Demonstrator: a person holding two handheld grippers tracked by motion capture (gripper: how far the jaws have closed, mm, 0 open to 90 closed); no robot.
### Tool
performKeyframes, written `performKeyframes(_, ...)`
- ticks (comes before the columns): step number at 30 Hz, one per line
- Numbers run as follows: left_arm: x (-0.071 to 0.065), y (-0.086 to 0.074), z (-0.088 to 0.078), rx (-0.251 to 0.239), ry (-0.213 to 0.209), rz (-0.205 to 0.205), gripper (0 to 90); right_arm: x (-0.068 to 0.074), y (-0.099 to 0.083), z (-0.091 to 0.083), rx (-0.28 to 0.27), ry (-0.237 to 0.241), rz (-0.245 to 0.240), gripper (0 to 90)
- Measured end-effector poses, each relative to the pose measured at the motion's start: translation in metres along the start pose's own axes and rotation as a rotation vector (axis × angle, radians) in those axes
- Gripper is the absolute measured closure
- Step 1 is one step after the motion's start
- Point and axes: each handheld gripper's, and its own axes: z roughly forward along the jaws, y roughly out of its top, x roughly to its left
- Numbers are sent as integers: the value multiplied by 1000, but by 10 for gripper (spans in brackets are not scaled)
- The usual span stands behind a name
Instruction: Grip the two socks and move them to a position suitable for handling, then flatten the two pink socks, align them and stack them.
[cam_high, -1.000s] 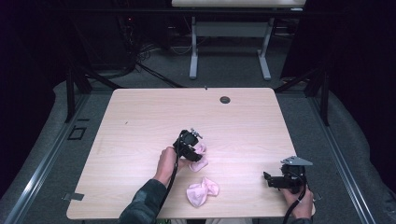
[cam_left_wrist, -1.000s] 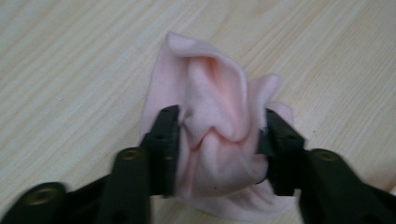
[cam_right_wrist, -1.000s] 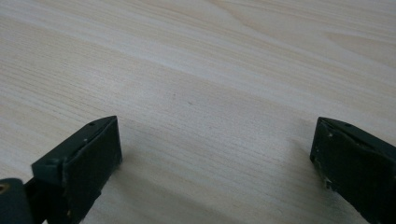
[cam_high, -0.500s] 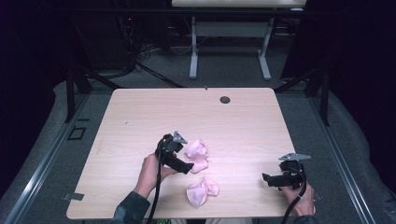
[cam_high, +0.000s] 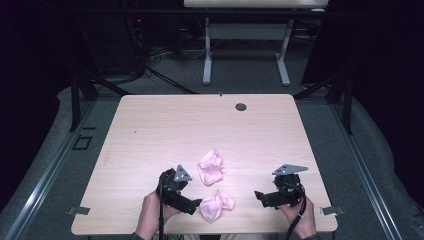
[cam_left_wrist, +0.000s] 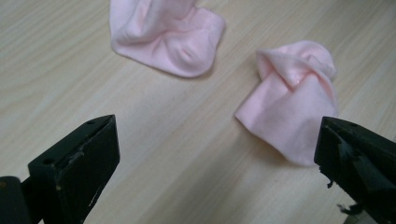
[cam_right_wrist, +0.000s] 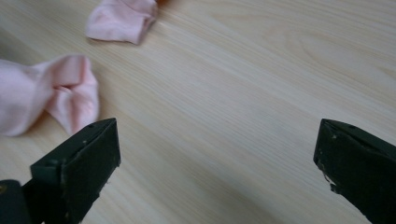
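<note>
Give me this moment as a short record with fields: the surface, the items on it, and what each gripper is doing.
surface: light wooden table
items: two crumpled pink socks, lying apart
far sock: mid-table
near sock: close to the person's edge
left gripper: open, empty, low beside the near sock
right gripper: open, empty, pointing toward the near sock
other: small dark grommet near the far edge
</note>
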Motion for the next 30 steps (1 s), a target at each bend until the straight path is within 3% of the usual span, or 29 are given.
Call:
performKeyframes(5, -20, -12, -2, -27, 9, 9, 19, 21, 4, 10, 7, 20, -20, 79)
performKeyframes(7, -24, -14, -5, -43, 34, 6, 31, 25, 4, 15, 15, 45, -19, 193)
performKeyframes(8, -26, -15, -7, -57, 23, -2, 43, 27, 4, 17, 24, 55, -16, 197)
performKeyframes(13, -49, -17, -11, -84, 61, 48, 184, 36, 6, 26, 48, 93, -17, 309)
performKeyframes(16, -61, -17, -10, -94, 48, 73, 278, 43, 7, 29, 62, 101, -29, 377)
performKeyframes(22, -76, -16, 9, -35, 12, 105, 392, 53, 8, 39, 90, 118, -32, 493)
performKeyframes(26, -78, -12, 19, -7, 27, 113, 450, 60, 10, 47, 106, 126, -39, 553)
performKeyframes(30, -77, -11, 28, 32, 31, 121, 581, 68, 11, 55, 133, 133, -62, 642)
